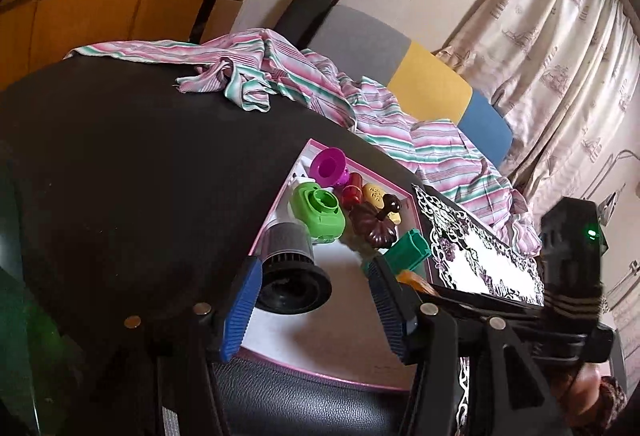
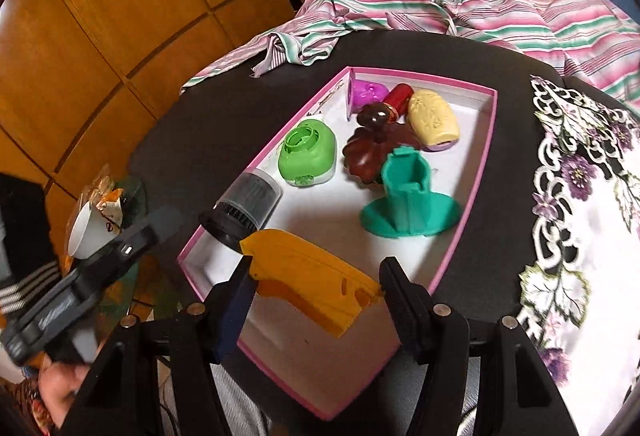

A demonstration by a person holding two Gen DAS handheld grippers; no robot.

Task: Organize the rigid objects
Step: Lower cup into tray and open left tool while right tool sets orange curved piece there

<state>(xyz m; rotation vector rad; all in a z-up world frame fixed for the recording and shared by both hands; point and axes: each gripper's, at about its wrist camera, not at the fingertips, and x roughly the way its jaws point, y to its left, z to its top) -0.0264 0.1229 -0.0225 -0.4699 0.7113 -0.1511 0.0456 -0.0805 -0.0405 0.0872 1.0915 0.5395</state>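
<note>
Pink-rimmed box (image 2: 486, 140) is the landmark, sitting on a dark table (image 2: 248, 104); going left to right in the right wrist view: left gripper (image 2: 132, 240) hangs just outside the box's left wall, jaws wide, nothing between them; in its own view (image 1: 316, 300) the blue pads (image 1: 244, 300) straddle the mouth of the grey-black cylinder (image 1: 292, 264) without pressing it; that cylinder (image 2: 244, 208) lies on its side against the left wall; lime green piece (image 2: 308, 152) just beyond it; brown pumpkin-shaped piece (image 2: 376, 152) mid-box, magenta cup (image 2: 366, 94), red piece (image 2: 398, 96) and cream piece (image 2: 434, 118) crowd the far corner; teal stand (image 2: 408, 200) upright toward the right wall; right gripper (image 2: 316, 296) clamped on the orange wedge (image 2: 312, 284), carried over the near end of the box, not yet set down; patterned cloth (image 2: 580, 196) right of the box.

Risks, my read: grip sits at the wedge's ends, so it may pivot or slip on release; dropping from height could knock the cylinder rolling or tip the teal stand; the two grippers are near each other at the left wall, collision possible if either swings inward.
</note>
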